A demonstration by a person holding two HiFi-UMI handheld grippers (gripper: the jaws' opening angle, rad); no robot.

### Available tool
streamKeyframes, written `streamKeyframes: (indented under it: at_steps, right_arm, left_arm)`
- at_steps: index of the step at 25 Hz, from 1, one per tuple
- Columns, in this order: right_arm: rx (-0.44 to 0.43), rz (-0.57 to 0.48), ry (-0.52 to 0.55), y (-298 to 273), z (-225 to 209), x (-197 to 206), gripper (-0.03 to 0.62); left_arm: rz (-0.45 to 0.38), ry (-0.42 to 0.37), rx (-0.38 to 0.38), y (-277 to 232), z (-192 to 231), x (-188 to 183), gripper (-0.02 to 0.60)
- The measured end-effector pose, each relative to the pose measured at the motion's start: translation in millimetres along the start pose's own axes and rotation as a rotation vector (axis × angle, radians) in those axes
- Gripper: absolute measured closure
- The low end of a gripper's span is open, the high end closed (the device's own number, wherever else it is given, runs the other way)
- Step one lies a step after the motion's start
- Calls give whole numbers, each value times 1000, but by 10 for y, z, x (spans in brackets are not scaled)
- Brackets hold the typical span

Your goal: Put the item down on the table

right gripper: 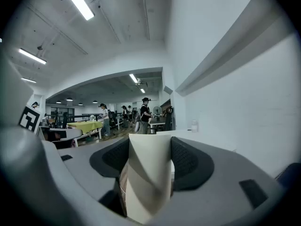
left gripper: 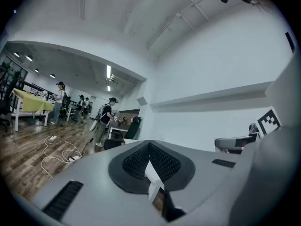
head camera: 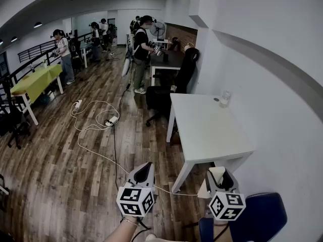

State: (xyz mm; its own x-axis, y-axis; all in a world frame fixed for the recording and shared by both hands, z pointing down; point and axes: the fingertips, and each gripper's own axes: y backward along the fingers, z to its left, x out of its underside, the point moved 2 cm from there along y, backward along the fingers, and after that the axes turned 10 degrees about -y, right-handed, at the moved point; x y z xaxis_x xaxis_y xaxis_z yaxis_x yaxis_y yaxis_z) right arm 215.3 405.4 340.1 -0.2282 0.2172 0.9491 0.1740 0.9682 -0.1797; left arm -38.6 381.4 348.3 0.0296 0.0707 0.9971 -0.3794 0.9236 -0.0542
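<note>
My right gripper [head camera: 220,178] is shut on a cream cardboard item [head camera: 217,174], low in the head view and just short of the near end of the white table [head camera: 207,130]. Seen from the right gripper view, the item [right gripper: 148,178] stands upright and fills the gap between the dark pads [right gripper: 188,161], with the jaws held wide around it. The left gripper [head camera: 143,171] hangs over the wooden floor to the left of the table. Its jaws meet at the tip with nothing between them [left gripper: 149,145].
A clear plastic cup [head camera: 224,99] stands at the table's far right corner by the white wall. A black office chair [head camera: 159,97] sits at the table's far end. White cables and a power strip [head camera: 108,121] lie on the floor. A blue seat [head camera: 257,218] is below my right gripper. People stand far back.
</note>
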Motion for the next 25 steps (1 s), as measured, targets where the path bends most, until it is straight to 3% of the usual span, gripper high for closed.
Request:
streamKeyframes:
  at_steps: [16,25]
  right_arm:
    - [-1,14,9,-150,172,53,299]
    - [-15,32,-36,-401,196,152,299]
  left_arm:
    - [13,7,16,-107,203,68,565]
    - [50,-6,-4,-181,361,219,565]
